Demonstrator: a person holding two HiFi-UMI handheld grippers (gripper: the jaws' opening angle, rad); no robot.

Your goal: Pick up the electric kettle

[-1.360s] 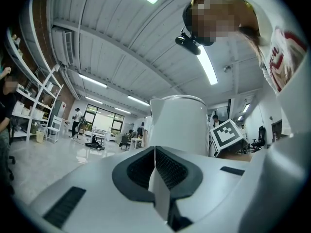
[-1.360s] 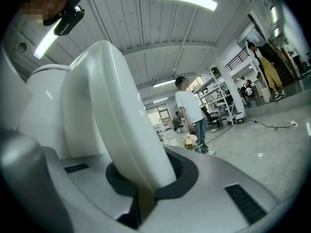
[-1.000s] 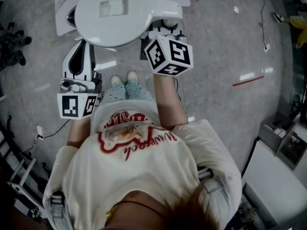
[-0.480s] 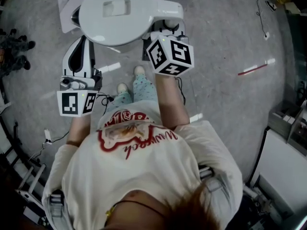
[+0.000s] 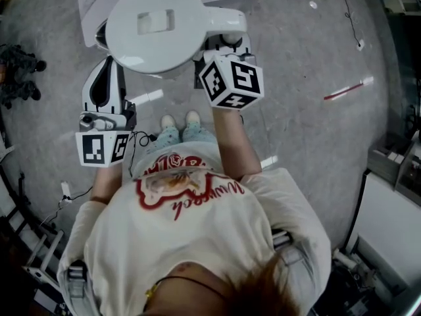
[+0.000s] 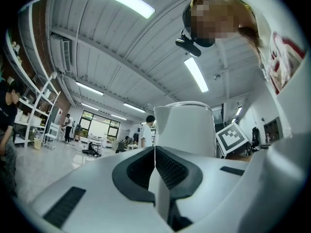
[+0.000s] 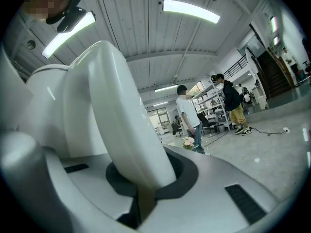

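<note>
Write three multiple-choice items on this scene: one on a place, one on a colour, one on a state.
1. Where is the electric kettle?
A. on a table
B. in front of the person, held up over the floor
C. standing on the ground beside the shoes

2. What colour is the kettle's body?
A. black
B. white
C. red

3. How do the left gripper's jaws stand?
A. together, with nothing between them
B. wide apart
C. clamped on a cup

Answers:
1 B: the head view shows it raised ahead of the person, and the right gripper has its jaws closed on the handle.
2 B: it is white in all three views.
3 A: the left gripper view shows the jaws meeting, with the kettle beyond them.
</note>
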